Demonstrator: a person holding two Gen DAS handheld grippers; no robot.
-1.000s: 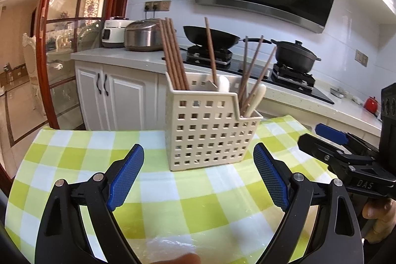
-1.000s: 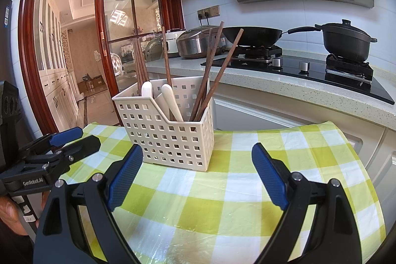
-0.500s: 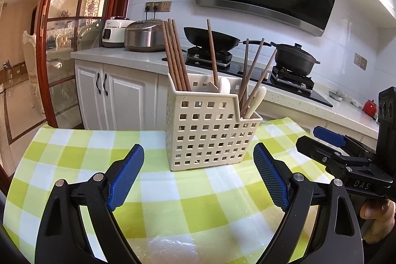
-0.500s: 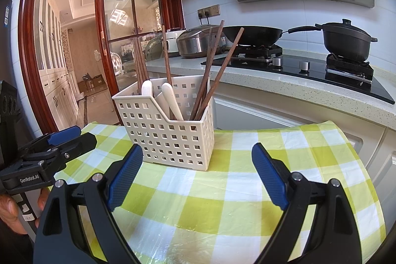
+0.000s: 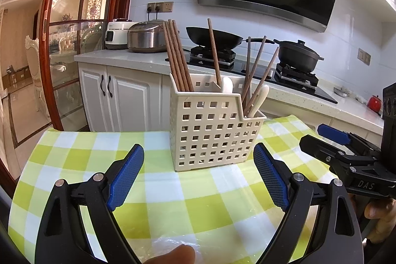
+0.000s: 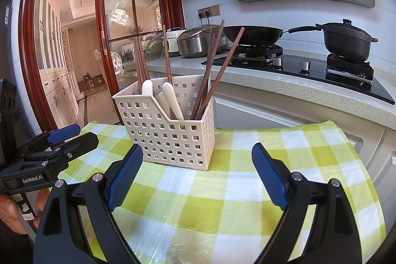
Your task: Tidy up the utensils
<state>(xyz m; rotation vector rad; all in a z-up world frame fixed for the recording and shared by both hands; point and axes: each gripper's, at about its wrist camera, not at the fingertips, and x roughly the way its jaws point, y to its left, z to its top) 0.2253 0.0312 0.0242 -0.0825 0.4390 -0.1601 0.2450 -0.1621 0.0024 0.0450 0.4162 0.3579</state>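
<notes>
Standing in one basket: seven chopsticks, two spoons.

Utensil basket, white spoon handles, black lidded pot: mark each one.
utensil basket (image 5: 212,135), left wrist view, perforated front wall.
white spoon handles (image 6: 170,98), right wrist view, rounded end of the nearer handle.
black lidded pot (image 6: 346,41), right wrist view, side of its body.
</notes>
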